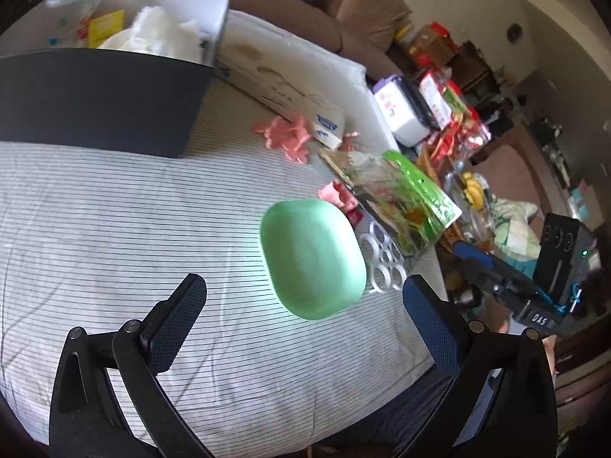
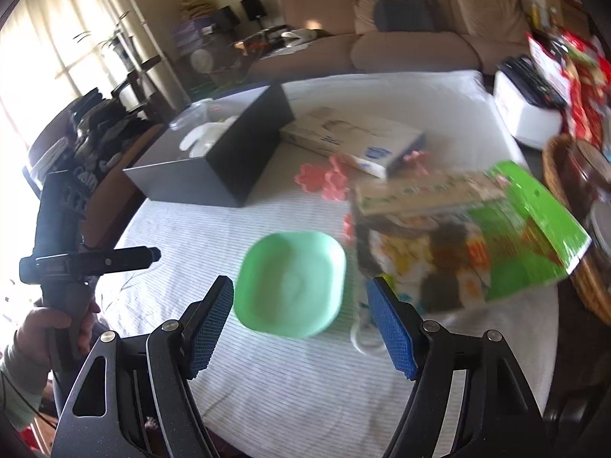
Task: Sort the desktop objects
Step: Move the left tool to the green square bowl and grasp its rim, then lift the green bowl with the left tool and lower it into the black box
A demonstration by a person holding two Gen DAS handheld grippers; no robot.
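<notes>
A mint-green square bowl (image 1: 311,257) (image 2: 290,282) sits upright and empty on the striped tablecloth (image 1: 114,229). My left gripper (image 1: 304,279) hangs over the cloth just short of the bowl, jaws wide apart and empty. From the other side, my right gripper (image 2: 301,282) faces the same bowl, open, its blue pads (image 2: 393,332) apart from the rim. Beyond the bowl lie a green printed bag (image 1: 404,202) (image 2: 477,236), pink flower-shaped pieces (image 1: 286,137) (image 2: 324,179), a white ring-holed plastic piece (image 1: 382,259) and a white carton (image 1: 328,129) (image 2: 374,152).
A black open box (image 1: 99,99) (image 2: 214,160) with white cloth and small packets stands at the back left. A wicker basket (image 2: 573,229) and a white tissue box (image 2: 527,110) crowd the table's right edge. A brown sofa (image 2: 412,38) lies behind.
</notes>
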